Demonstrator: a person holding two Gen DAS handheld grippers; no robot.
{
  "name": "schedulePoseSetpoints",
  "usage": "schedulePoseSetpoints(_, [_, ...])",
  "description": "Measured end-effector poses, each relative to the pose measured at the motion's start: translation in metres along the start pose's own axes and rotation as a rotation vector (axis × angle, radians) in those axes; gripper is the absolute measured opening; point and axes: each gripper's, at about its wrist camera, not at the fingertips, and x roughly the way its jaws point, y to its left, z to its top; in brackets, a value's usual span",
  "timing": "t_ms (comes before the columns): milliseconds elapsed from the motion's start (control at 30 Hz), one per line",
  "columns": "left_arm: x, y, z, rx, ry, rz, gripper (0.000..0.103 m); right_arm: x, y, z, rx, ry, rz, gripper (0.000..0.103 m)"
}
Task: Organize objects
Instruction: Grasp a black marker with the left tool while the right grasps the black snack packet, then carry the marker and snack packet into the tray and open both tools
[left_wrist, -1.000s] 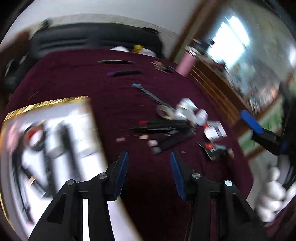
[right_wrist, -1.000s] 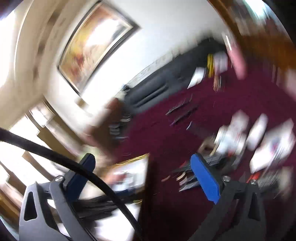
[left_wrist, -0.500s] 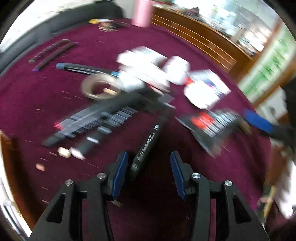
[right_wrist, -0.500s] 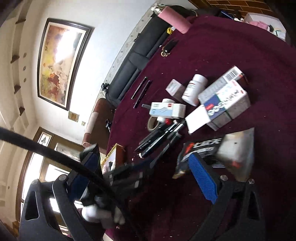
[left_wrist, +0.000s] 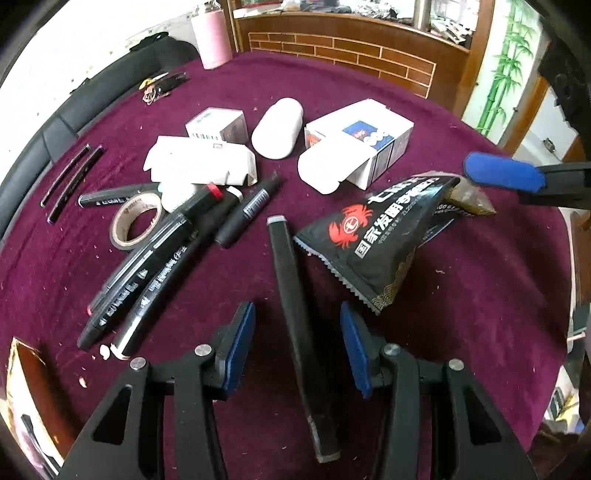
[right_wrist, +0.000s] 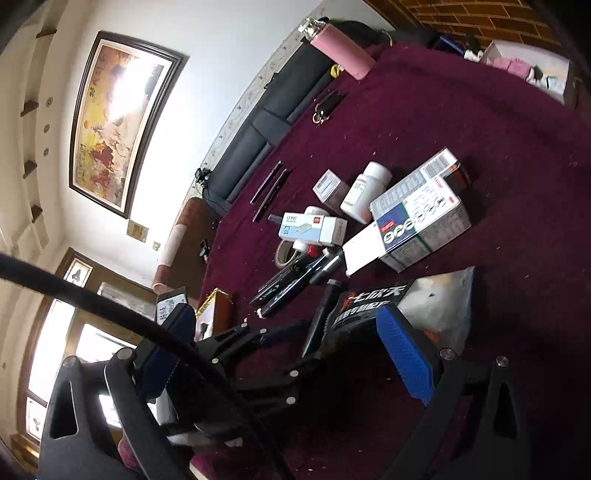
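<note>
My left gripper (left_wrist: 297, 343) is open, its blue pads on either side of a long black marker (left_wrist: 295, 295) lying on the maroon cloth (left_wrist: 461, 314), not touching it. Several more black markers (left_wrist: 162, 258) lie to its left, beside a roll of tape (left_wrist: 135, 221). A black snack pouch with a red crab (left_wrist: 376, 236) lies to the right. My right gripper (right_wrist: 288, 354) is open and empty above the table, over the left gripper (right_wrist: 258, 354) and the pouch (right_wrist: 369, 302).
White boxes (left_wrist: 199, 166), a white bottle (left_wrist: 277, 127) and a blue-and-white box (left_wrist: 362, 144) lie behind the markers. A pink flask (left_wrist: 212, 37), keys (left_wrist: 159, 86) and two dark pens (left_wrist: 70, 181) sit farther back. A gold-edged tray (left_wrist: 26, 398) is at lower left.
My left gripper swung from the tray toward the pile and now straddles one black marker. The right gripper turned down toward the table.
</note>
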Motion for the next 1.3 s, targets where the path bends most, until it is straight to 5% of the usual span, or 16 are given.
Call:
schedulePoseSetpoints(67, [0.000,0.002,0.000,-0.048,-0.002,0.000,0.038,0.000,0.000,0.000,-0.012,0.005,-0.016,0.100])
schedulePoseSetpoints(133, [-0.005,0.003,-0.003,-0.077,-0.011,0.004,0.011,0.001,0.002,-0.002,-0.041,0.016,-0.055,0.100])
schedulePoseSetpoints(367, [-0.030,0.020,-0.031,-0.249,-0.064,-0.087,0.011,-0.005,0.011,-0.007,-0.251,0.041,-0.293,0.100])
schedulePoseSetpoints(533, [-0.050,0.030,-0.050,-0.299,-0.111,-0.135,0.011,0.019,0.028,-0.017,-0.514,0.108,-0.446,0.100])
schedulePoseSetpoints(733, [-0.064,0.035,-0.062,-0.329,-0.140,-0.156,0.011,0.069,0.036,-0.034,-0.753,0.236,-0.565,0.078])
schedulePoseSetpoints(800, [-0.067,0.038,-0.066,-0.346,-0.146,-0.158,0.011,0.078,0.034,-0.030,-0.743,0.266,-0.569,0.054])
schedulePoseSetpoints(1000, [-0.076,0.046,-0.083,-0.399,-0.175,-0.165,0.011,0.071,0.026,-0.020,-0.632,0.276,-0.577,0.022])
schedulePoseSetpoints(1300, [-0.108,0.074,-0.114,-0.485,-0.243,-0.145,0.011,0.039,0.036,-0.009,-0.409,0.217,-0.378,0.017])
